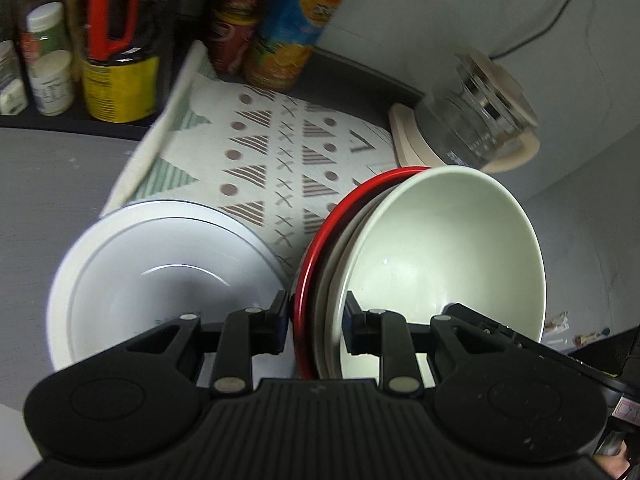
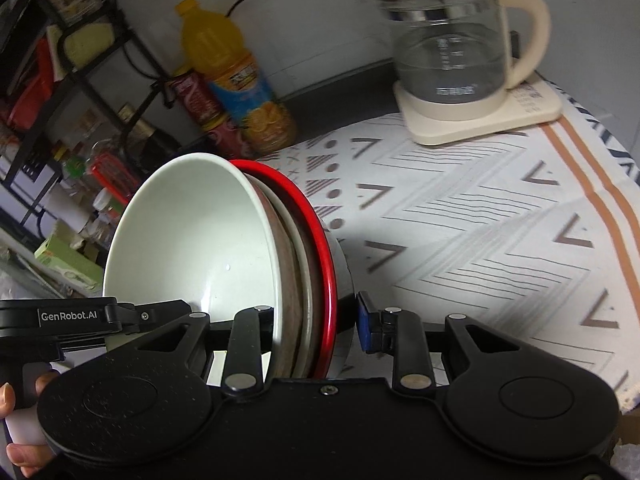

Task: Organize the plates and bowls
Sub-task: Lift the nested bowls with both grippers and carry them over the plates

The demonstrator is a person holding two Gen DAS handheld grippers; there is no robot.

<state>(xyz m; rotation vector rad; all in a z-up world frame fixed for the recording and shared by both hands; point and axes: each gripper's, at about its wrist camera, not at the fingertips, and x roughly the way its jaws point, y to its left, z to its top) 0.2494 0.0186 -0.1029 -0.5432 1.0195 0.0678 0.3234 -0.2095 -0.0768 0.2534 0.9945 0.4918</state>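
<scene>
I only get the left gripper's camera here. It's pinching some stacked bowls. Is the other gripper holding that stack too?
Observer: Yes. The right gripper clamps the same stack of bowls at its rim, red-rimmed bowl included.
Operator: My kettle looks cut off. Does it have a handle?
Observer: The kettle has a cream handle on its right side, seen from the right camera.
Operator: Anything past the kettle's side?
Observer: The tablecloth has an orange stripe along its edge there.
</scene>
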